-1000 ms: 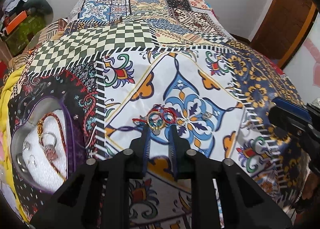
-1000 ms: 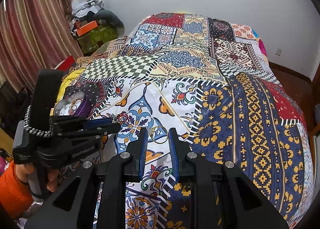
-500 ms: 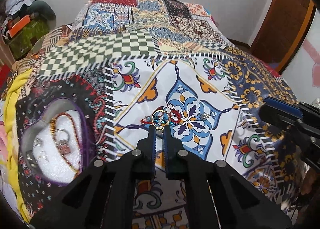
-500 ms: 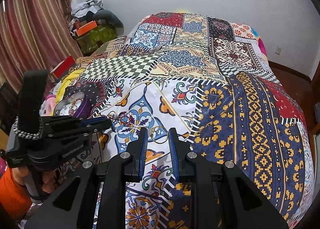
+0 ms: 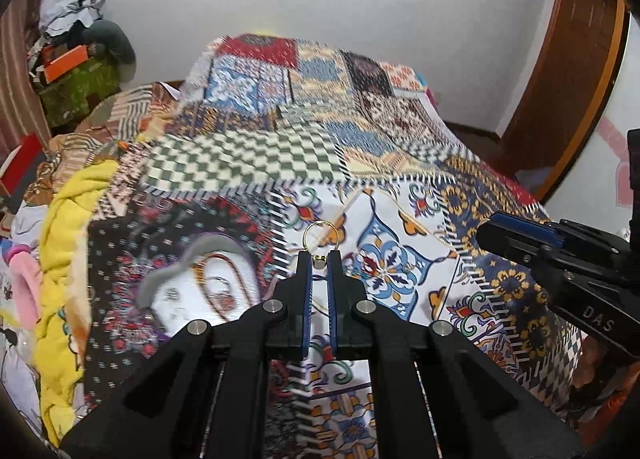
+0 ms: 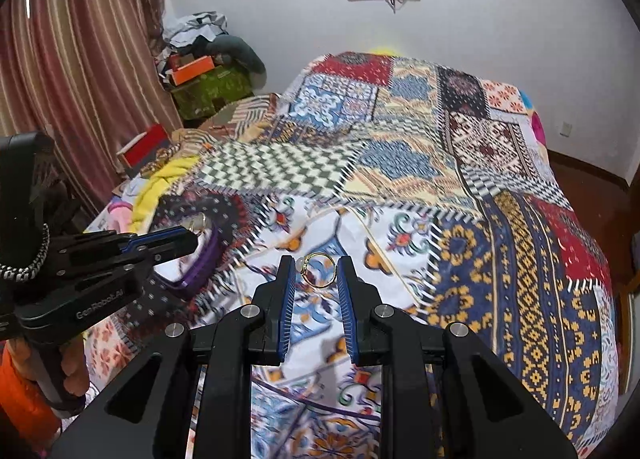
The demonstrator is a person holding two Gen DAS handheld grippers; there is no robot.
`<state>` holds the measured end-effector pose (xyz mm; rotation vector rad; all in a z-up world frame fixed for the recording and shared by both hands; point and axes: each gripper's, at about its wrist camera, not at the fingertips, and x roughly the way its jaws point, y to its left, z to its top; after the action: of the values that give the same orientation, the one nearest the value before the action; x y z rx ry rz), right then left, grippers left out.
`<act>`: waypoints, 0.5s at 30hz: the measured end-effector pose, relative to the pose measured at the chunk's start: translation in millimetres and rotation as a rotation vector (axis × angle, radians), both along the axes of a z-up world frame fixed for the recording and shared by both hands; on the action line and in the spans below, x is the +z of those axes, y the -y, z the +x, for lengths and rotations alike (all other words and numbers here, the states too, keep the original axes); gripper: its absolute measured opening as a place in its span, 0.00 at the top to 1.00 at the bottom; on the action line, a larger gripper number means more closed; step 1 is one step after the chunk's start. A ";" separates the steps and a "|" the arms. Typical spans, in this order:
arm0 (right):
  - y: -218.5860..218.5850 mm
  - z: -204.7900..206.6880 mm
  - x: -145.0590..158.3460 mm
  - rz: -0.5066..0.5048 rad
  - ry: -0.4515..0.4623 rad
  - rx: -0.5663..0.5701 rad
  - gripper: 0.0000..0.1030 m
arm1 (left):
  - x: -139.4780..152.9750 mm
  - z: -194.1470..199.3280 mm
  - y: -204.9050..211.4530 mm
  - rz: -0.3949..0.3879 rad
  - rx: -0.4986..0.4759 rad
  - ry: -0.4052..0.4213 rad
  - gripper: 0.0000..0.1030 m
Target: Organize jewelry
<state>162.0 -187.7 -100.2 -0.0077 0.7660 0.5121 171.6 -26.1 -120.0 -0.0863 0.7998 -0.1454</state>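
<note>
Lower left of the left wrist view: the heart-shaped jewelry box [image 5: 200, 291] sits open on the bed's patchwork bedspread [image 5: 248, 163], purple-walled with a white lining. Inside lie a reddish-gold chain looped around the lining and a few small silvery pieces, all blurred, so finer detail cannot be told. In the right wrist view the same box [image 6: 200, 267] shows only a purple wall at centre left, mostly hidden behind the other tool.

Centre of the left view: the left tongs [image 5: 319, 259] are clenched on a gold ring [image 5: 321, 237], a thin band standing upright above the fingertips, with a small pale bead at its base pinched between the blue pads. It is held clear of the bedspread, just right of the box.

Centre of the right view: the right tongs [image 6: 318, 269] grasp a second gold ring [image 6: 318, 271], a thin band spanning the gap, its pale stone setting pressed against the left pad, the far side touching the right pad. The right tongs also enter the left view at the right edge [image 5: 496, 233].
</note>
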 end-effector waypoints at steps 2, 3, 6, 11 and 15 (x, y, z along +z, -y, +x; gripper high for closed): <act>-6.1 -0.1 5.7 0.013 0.010 0.005 0.81 | 6.3 -4.4 -8.2 -0.001 0.014 0.017 0.95; -9.2 0.2 7.3 0.019 0.014 0.008 0.81 | 9.8 -6.2 -13.1 -0.001 0.022 0.025 0.95; -19.4 -0.6 14.4 0.031 0.029 0.020 0.81 | 17.1 -13.3 -27.6 -0.004 0.049 0.046 0.95; -36.5 -2.0 20.5 0.045 0.043 0.041 0.81 | 23.7 -21.8 -51.6 -0.018 0.097 0.067 0.95; -50.8 -2.1 21.5 0.052 0.044 0.066 0.81 | 25.1 -27.1 -67.2 -0.021 0.129 0.076 0.95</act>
<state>159.9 -136.9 -78.7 0.0039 0.7111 0.5926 144.6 41.1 -94.9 -0.1512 0.7149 -0.0351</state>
